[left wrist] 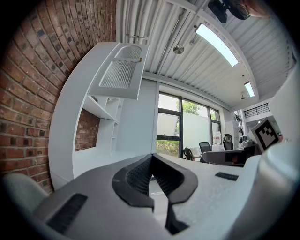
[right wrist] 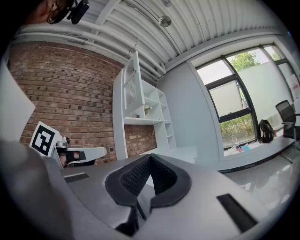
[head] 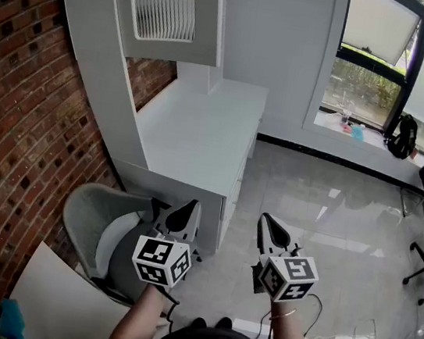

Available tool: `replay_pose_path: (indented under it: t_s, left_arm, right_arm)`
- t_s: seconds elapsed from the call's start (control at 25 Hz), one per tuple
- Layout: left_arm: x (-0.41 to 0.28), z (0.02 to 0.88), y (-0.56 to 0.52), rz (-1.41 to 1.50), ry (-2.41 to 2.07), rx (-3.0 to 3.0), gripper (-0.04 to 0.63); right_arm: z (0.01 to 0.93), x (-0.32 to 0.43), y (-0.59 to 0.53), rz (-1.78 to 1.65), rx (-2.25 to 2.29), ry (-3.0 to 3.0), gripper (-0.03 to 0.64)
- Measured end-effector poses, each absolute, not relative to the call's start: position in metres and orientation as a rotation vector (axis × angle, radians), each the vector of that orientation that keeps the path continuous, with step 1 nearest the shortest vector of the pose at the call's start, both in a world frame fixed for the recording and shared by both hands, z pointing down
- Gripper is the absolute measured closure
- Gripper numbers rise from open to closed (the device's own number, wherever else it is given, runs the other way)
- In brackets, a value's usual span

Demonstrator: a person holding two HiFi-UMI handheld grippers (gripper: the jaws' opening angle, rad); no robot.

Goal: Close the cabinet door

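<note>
Door: cabinet door (head: 173,9) stands open.
Jaws: left gripper (head: 186,207), right gripper (head: 268,221) closed, empty, well short of it; I'd push, not grip.

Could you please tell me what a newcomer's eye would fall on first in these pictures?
The open cabinet door with its ribbed panel stands swung out above the white desk, beside the brick wall. Next come the left gripper and right gripper at the bottom of the head view, both shut and empty, with a grey chair at lower left.
</note>
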State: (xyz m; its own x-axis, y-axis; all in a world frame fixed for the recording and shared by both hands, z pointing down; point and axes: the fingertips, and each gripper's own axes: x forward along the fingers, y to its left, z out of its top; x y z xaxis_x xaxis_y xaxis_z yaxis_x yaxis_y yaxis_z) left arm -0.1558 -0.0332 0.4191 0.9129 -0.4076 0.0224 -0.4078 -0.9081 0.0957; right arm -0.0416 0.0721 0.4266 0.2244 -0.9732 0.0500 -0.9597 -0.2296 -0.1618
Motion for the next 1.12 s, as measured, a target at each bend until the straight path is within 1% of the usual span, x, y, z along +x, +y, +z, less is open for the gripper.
replay_pose_path:
  t_s: [0.48, 0.84, 1.12]
  left_arm:
    - [-0.152, 0.418, -0.032, 0.006, -0.698, 2.968, 0.586]
    - [-0.148, 0.382, -0.048, -0.045, -0.785, 3.013, 0.584]
    - [-0.133, 0.336, -0.065, -0.14, -0.796, 3.058, 0.584]
  right_arm:
    - [0.426, -0.039, 0.073, -0.208, -2.317, 1.963, 0.616]
    - [0.399, -0.03, 0.057, -0.131, -2.276, 2.034, 0.616]
    - [0.366, -0.023, 0.044, -0.04, -2.235, 2.054, 0.616]
